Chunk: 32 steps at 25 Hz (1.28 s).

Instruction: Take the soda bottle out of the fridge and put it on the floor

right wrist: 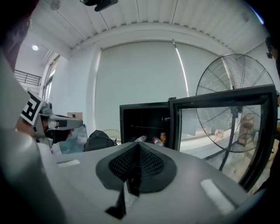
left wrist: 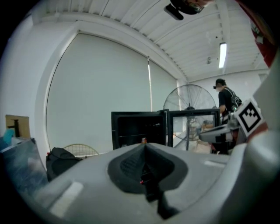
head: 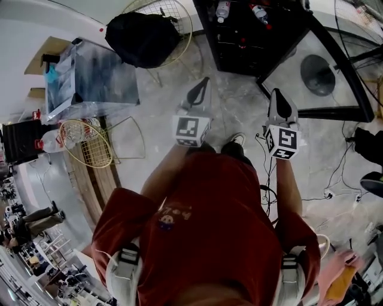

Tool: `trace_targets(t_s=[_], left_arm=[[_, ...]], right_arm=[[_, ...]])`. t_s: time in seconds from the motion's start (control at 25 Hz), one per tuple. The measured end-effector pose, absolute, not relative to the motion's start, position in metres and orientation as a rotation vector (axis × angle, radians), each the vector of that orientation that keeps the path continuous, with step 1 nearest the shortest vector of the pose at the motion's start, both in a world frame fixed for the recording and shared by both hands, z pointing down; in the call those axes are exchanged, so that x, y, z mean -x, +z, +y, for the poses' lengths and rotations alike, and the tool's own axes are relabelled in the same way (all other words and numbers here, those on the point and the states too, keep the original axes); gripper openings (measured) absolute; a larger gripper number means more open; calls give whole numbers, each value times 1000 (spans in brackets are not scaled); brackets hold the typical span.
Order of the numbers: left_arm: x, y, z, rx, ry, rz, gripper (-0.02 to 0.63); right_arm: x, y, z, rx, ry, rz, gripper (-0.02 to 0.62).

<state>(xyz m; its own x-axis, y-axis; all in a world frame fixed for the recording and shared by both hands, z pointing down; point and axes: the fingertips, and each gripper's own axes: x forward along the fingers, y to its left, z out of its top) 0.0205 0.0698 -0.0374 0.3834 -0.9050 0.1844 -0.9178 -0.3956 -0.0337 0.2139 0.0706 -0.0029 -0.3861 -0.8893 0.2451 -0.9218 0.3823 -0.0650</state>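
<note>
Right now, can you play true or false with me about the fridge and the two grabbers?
1. The fridge door is open. True: the fridge has its glass door swung out.
2. The right gripper holds a bottle. False: the right gripper has its jaws together with nothing between them.
3. Bottles lie inside the fridge. True: the bottles rest on a shelf.
4. The left gripper is open wide. False: the left gripper is shut and empty.
5. A black bag is inside the fridge. False: the black bag lies on a wire chair outside it.
</note>
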Motion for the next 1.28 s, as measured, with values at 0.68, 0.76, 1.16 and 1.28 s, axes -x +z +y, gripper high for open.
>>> trace_targets(t_s=[0.68,0.76,1.16,1.28], left_arm=[[26,-22,33,-2605,279,-1599,-2],[28,-22,31,-2617,286,-1588,-2],[39,-34,19,-2594,246,-1612,-2],[40,-36,16,-2608,250,-1617,-2]], right_arm=[[-146,-1,48,-1755,326,-2412,0],[-141,-1,46,-1745,318,-2409,0],[-131,0,37,-1796,348,-2420,60],[-129,-2,32,-1812,324,-2424,133]])
